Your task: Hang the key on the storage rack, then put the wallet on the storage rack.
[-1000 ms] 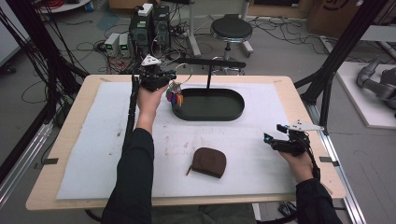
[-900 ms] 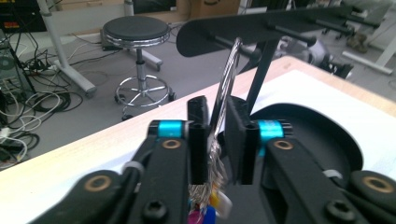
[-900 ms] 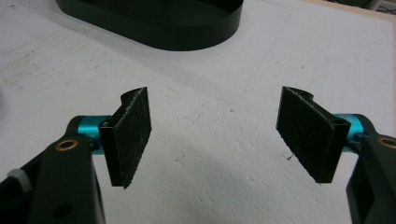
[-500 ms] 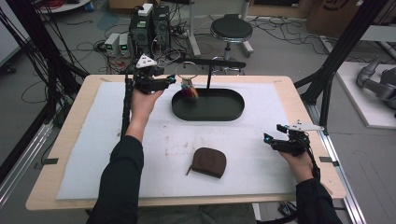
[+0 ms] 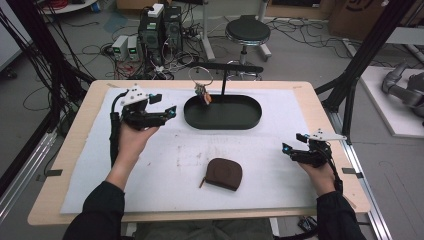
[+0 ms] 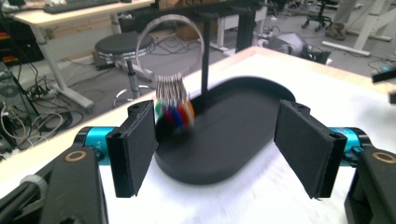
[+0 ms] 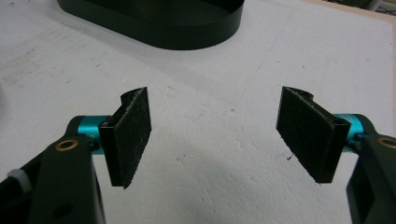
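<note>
A metal key ring (image 5: 200,77) with several coloured tags (image 5: 204,96) hangs from the left end of the bar on a black stand (image 5: 223,80), above the stand's oval base (image 5: 235,119). In the left gripper view the tags (image 6: 173,111) are blurred with motion, and the ring (image 6: 170,42) hangs beyond the jaws. My left gripper (image 5: 169,113) is to the left of the stand. Its jaws have just been opening and stand wide with nothing between them (image 6: 217,149). My right gripper (image 5: 289,150) stays open over the white mat at the right, holding nothing (image 7: 217,140).
A brown zip pouch (image 5: 224,173) lies on the white mat (image 5: 150,165) near the front middle. The stand's base (image 7: 154,23) is ahead of the right gripper. Off the table's far edge are a stool (image 5: 247,31), computers and cables.
The left gripper let go of the key ring and drew back to the left. The ring now hangs on the stand's bar. The right gripper has not moved.
</note>
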Demonstrator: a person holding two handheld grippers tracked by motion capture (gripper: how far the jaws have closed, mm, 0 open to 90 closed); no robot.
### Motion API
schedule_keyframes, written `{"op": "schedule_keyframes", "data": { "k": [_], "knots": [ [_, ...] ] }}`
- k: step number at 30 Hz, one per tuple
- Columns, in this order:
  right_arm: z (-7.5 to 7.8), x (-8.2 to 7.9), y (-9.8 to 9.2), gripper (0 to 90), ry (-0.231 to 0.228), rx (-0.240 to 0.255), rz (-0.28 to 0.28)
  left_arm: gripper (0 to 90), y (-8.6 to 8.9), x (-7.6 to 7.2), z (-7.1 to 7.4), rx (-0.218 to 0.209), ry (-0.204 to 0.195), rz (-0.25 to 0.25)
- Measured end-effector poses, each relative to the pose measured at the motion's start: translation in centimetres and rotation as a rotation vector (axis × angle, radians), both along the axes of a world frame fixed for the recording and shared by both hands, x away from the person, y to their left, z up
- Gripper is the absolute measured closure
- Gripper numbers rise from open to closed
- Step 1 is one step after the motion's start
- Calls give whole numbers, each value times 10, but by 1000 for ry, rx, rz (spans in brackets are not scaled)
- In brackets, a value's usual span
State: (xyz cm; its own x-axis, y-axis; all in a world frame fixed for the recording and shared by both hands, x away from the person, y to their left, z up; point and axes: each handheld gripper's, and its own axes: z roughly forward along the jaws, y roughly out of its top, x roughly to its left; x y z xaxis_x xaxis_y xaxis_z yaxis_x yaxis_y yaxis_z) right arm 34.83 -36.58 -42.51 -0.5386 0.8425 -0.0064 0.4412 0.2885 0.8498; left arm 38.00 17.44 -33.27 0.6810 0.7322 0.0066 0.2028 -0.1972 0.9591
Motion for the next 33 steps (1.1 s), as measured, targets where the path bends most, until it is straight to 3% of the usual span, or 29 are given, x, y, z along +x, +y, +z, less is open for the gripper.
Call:
{"op": "schedule_keyframes", "data": {
  "k": [8, 18, 21, 26, 33],
  "knots": [
    [1, -2, 1, 271, -12, -3, 1, 253, 29, -32, -30, -18, 24, 13],
    [2, -4, 2, 271, -20, -3, 6, 250, 43, -67, -69, 23, 47, 65],
    [3, -5, 2, 270, -27, 1, 9, 251, 42, -68, -72, 19, 51, 71],
    [4, -6, 3, 270, -33, 9, 19, 250, 41, -67, -71, 12, 17, 70],
    [7, -10, 14, 271, -40, 16, 57, 252, 47, -66, -73, 4, 15, 81]
  ]
}}
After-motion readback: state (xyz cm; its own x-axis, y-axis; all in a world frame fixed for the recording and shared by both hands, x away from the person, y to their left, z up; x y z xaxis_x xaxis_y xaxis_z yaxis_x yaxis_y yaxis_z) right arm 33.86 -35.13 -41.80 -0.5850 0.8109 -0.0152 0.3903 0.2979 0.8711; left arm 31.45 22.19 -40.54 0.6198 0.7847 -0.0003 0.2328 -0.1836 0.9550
